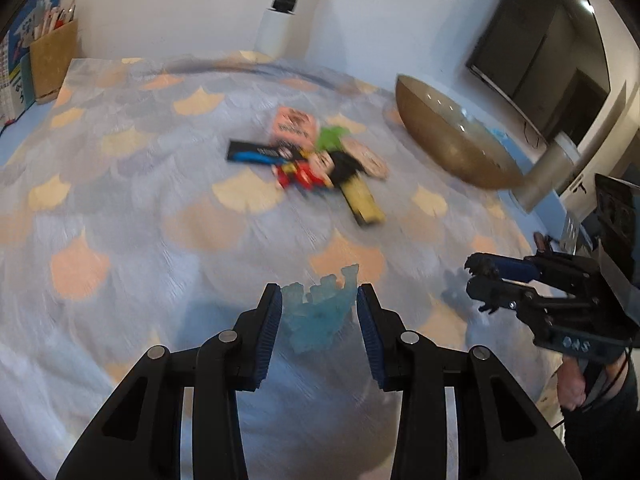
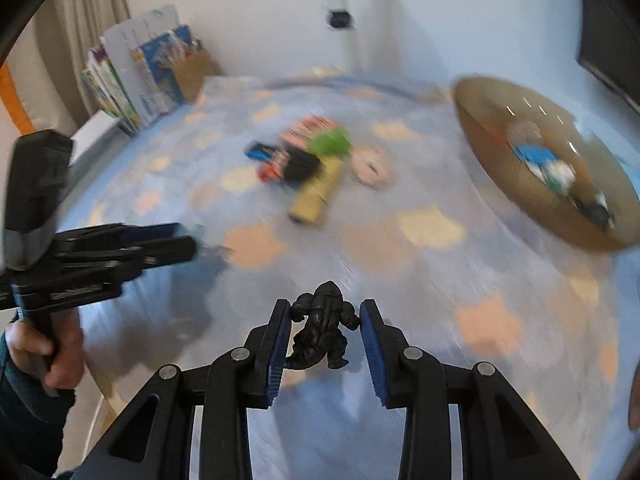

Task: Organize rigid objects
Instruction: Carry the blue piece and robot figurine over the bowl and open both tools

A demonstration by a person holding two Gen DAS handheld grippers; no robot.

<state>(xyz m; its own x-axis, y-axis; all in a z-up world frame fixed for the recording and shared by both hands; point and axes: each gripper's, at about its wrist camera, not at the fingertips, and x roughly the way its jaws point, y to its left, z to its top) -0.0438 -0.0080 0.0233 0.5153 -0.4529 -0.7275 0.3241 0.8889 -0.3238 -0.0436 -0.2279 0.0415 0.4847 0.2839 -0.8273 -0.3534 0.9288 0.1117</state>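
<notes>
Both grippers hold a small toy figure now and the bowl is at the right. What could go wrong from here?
1. The dark figure sits at the fingers' tips, held by its arms; it may slip out.
2. The translucent blue figure in the left gripper is spiky and uneven, so it could twist loose.
3. The bowl already holds toys; a dropped figure might bounce out.

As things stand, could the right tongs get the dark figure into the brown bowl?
Probably yes. The right tongs are shut on the dark figure, and only bare tablecloth lies between them and the brown bowl; the toy pile sits off to the side.
</notes>
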